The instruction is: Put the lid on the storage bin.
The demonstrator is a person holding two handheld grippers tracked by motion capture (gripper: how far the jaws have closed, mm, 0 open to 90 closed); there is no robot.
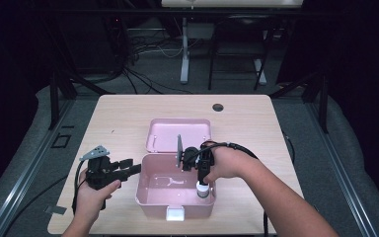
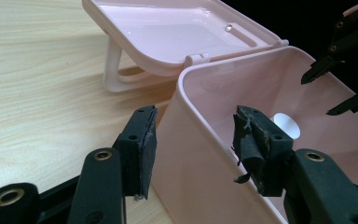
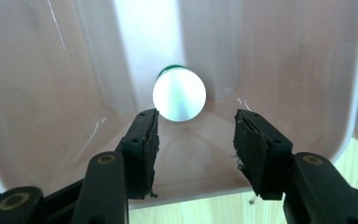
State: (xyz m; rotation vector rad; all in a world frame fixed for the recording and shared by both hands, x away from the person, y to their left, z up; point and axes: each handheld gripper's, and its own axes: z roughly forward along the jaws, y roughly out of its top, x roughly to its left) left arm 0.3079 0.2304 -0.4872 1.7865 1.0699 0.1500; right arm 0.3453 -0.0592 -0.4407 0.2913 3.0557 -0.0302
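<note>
- Pink box (image 1: 175,195) sits near the table's (image 1: 128,113) 6 o'clock edge, lid (image 1: 179,133) swung flat back toward 12 o'clock.
- White latch tab (image 1: 174,213) at the box's 6 o'clock wall.
- Small bottle (image 1: 203,190) w/ white cap stands upright inside the box, at its 4 o'clock corner, close to the wall.
- In right gripper view the bottle (image 3: 179,95) is seen cap-on; a thin green rim peeks out at the cap's 11 o'clock side.
- Right gripper (image 1: 201,170) hangs over the box's 3 o'clock side, pointing down into it, just above the bottle.
- Right jaws: spread wide, nothing btwn them; bottle cap lies beyond the tips, nearer the left-hand pad (image 3: 145,149) in that view, not touching.
- Left gripper (image 1: 133,169) comes in from 9 o'clock, level w/ the box's rim.
- Left jaws: apart, straddling the box wall (image 2: 191,154) in left gripper view, one pad (image 2: 142,149) outside over the table, other pad (image 2: 256,149) inside the box. Contact w/ the wall: can't tell.
- Left gripper view also shows the white cap (image 2: 286,125) past the inner pad, and the other gripper's black tips (image 2: 342,88) at 2 o'clock.
- Faint outline marking on the box floor (image 1: 170,181) near its centre.
</note>
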